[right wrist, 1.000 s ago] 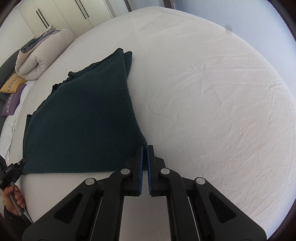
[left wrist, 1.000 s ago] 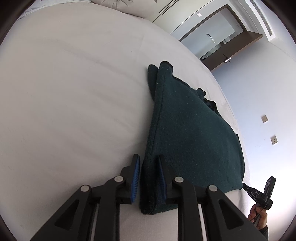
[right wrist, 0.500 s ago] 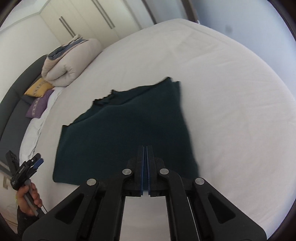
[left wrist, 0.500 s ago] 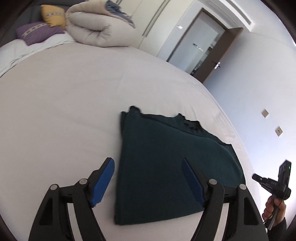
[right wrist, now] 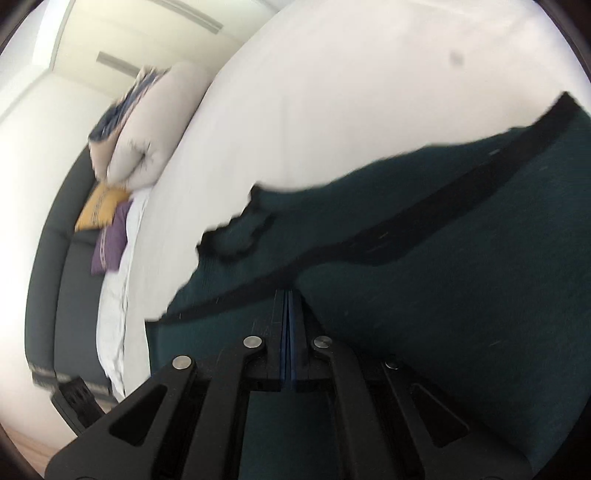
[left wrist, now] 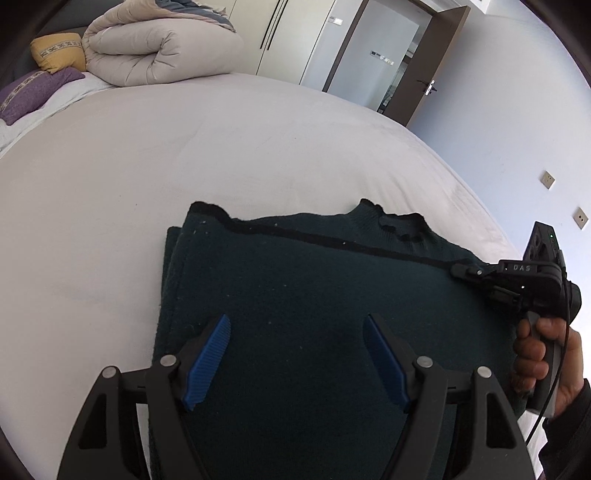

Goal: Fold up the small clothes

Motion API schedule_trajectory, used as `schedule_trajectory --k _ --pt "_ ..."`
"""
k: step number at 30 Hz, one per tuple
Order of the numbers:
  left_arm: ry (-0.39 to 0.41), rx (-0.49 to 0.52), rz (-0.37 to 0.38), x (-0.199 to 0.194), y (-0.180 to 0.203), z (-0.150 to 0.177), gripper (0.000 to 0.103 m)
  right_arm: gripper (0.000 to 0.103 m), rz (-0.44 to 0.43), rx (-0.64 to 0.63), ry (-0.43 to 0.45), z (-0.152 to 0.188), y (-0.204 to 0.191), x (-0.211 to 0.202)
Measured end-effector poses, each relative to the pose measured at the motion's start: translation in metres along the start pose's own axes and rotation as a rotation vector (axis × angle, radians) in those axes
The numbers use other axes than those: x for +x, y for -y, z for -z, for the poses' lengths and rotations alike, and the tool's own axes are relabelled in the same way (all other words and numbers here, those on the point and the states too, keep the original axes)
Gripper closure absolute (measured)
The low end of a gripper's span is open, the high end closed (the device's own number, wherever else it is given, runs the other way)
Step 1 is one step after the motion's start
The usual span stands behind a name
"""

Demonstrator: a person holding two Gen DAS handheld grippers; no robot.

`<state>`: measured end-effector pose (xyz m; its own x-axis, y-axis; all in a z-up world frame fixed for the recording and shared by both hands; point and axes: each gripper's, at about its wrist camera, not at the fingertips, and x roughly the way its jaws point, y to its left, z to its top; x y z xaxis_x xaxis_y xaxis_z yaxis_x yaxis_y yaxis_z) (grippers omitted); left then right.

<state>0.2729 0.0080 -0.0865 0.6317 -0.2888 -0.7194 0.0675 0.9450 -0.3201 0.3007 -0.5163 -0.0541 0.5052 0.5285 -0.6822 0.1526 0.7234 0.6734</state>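
Bedding frames the scene: a rolled duvet [left wrist: 162, 44] lies at the far end of the bed [left wrist: 184, 147], with a yellow cushion [left wrist: 59, 55] and a purple cushion [left wrist: 33, 92] beside it, all well apart from the garment. A wardrobe [left wrist: 284, 33] and an open door [left wrist: 432, 62] stand beyond the bed, and wall sockets [left wrist: 546, 180] show on the right. Nothing lies on the sheet between the duvet and the garment.

A dark green sweater [left wrist: 314, 295] lies folded flat on the near part of the bed. Its long axis runs across the left wrist view, collar [left wrist: 391, 221] on the far edge toward the right, a folded edge along the left.

The left gripper [left wrist: 297, 354] hangs over the sweater with its jaws spread wide and nothing between the blue pads [left wrist: 207, 358]. The right gripper [right wrist: 289, 317], gripped by a hand [left wrist: 543, 362] at the sweater's right edge, has its jaws pressed together; its tips sit over a dark fold line, and whether they pinch any cloth cannot be told.

The right wrist view is smeared by motion. The sweater's near edge is cut off by both frames and hidden behind the gripper bodies.
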Motion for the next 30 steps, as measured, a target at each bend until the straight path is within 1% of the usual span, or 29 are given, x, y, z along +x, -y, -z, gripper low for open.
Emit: schedule_trajectory --k 1,3,6,7,8,9,10,11,12,14,15,16,17,18,19,20,22,24,25,26,27,28,29,30 --pt "0.010 -0.002 0.007 -0.001 -0.002 0.002 0.027 0.103 0.028 0.020 0.041 -0.006 0.008 -0.007" --pt "0.018 0.002 0.010 -0.003 -0.003 0.005 0.027 0.103 0.130 0.050 0.134 -0.016 0.022 -0.026" --pt "0.031 -0.003 0.007 -0.009 -0.002 0.007 0.027 0.103 0.172 0.114 0.230 -0.020 0.037 -0.052" --pt "0.032 -0.009 0.007 -0.011 -0.003 0.008 0.027 0.100 0.175 0.104 0.255 -0.018 0.034 -0.059" --pt "0.040 -0.018 0.011 -0.013 -0.004 0.009 0.027 0.100 0.168 0.080 0.260 -0.015 0.027 -0.064" --pt "0.046 -0.026 0.014 -0.014 -0.004 0.010 0.027 0.100 0.132 0.044 0.244 -0.010 0.017 -0.065" --pt "0.047 -0.032 0.018 -0.015 -0.005 0.011 0.027 0.100 0.076 -0.003 0.212 -0.003 0.005 -0.064" --pt "0.045 -0.031 0.017 -0.016 -0.005 0.012 0.027 0.100 0.031 -0.068 0.164 0.004 -0.010 -0.057" --pt "0.041 -0.024 0.014 -0.013 -0.003 0.012 0.027 0.100 0.008 -0.135 0.111 0.012 -0.023 -0.049" --pt "0.030 -0.005 0.008 -0.012 -0.003 0.015 0.027 0.100 -0.011 -0.233 0.010 0.030 -0.042 -0.028" --pt "0.027 0.002 0.011 -0.012 -0.004 0.016 0.027 0.100 0.003 -0.253 -0.030 0.034 -0.042 -0.016" --pt "0.025 0.004 0.017 -0.013 -0.007 0.017 0.027 0.102 0.030 -0.251 -0.048 0.037 -0.037 -0.006" --pt "0.023 0.004 0.024 -0.014 -0.011 0.018 0.027 0.103 0.002 -0.223 -0.046 0.034 -0.027 -0.003" --pt "0.021 0.003 0.031 -0.016 -0.015 0.018 0.027 0.103 -0.045 -0.187 -0.028 0.030 -0.016 -0.002" --pt "0.021 0.001 0.035 -0.019 -0.019 0.019 0.027 0.103 -0.042 -0.153 0.024 0.029 -0.006 -0.012" --pt "0.022 -0.006 0.035 -0.021 -0.025 0.020 0.028 0.103 -0.010 -0.122 0.079 0.028 0.003 -0.021" --pt "0.022 -0.018 0.013 -0.026 -0.037 0.022 0.028 0.103 -0.008 -0.031 0.154 0.019 0.031 -0.040" --pt "0.007 -0.055 -0.068 -0.029 -0.055 0.027 0.027 0.103 0.086 0.038 0.232 0.018 0.059 -0.069" --pt "0.004 -0.097 -0.065 -0.032 -0.068 0.030 0.028 0.103 0.091 0.061 0.259 0.016 0.072 -0.085" --pt "0.012 -0.144 -0.053 -0.038 -0.080 0.032 0.028 0.103 0.127 0.099 0.288 0.018 0.079 -0.097" --pt "0.022 -0.169 -0.073 -0.045 -0.085 0.033 0.028 0.103 0.167 0.132 0.312 0.022 0.086 -0.108" --pt "0.035 -0.165 -0.112 -0.053 -0.085 0.033 0.028 0.101 0.158 0.143 0.325 0.028 0.086 -0.116" --pt "0.055 -0.140 -0.138 -0.061 -0.080 0.033 0.028 0.101 0.144 0.137 0.328 0.035 0.081 -0.121" --pt "0.071 -0.105 -0.149 -0.068 -0.070 0.033 0.028 0.101 0.116 0.121 0.320 0.043 0.074 -0.126"
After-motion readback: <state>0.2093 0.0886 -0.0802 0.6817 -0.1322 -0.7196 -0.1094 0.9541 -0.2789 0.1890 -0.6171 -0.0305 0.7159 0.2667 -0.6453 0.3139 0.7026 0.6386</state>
